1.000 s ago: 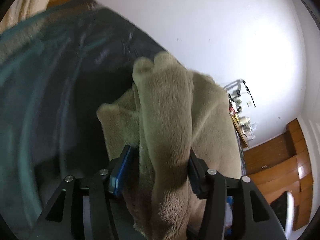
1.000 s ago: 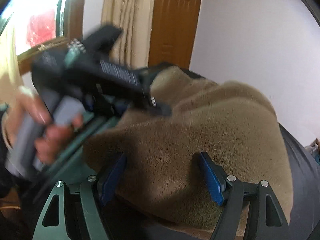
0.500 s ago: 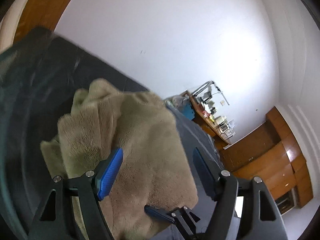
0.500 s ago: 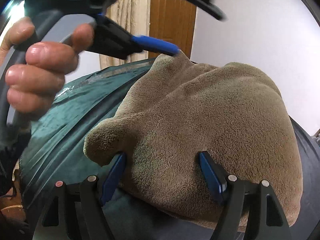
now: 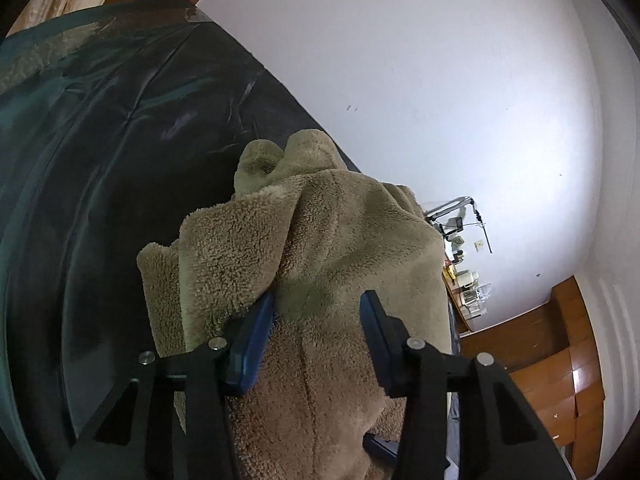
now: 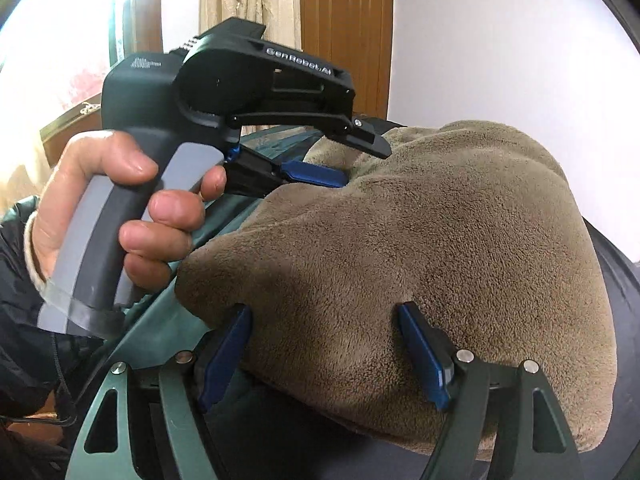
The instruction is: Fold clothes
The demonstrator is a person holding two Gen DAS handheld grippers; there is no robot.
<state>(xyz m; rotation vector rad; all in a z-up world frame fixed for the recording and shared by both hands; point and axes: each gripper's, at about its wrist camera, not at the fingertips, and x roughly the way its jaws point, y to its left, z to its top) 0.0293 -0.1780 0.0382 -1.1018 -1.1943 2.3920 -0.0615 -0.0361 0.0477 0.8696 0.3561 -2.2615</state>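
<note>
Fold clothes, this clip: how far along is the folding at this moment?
Partway. Done: the fleece is already doubled into a thick bundle on the dark cover. In hand: the left tongs are closing around a raised fold of it, pads not clearly pressing yet; the right tongs straddle its near edge, open. Left: the far end is bunched and uneven, so squaring up and a final fold likely remain.

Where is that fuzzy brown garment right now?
The garment lies bunched on the dark bed cover beside the white wall, between both grippers in each wrist view.
</note>
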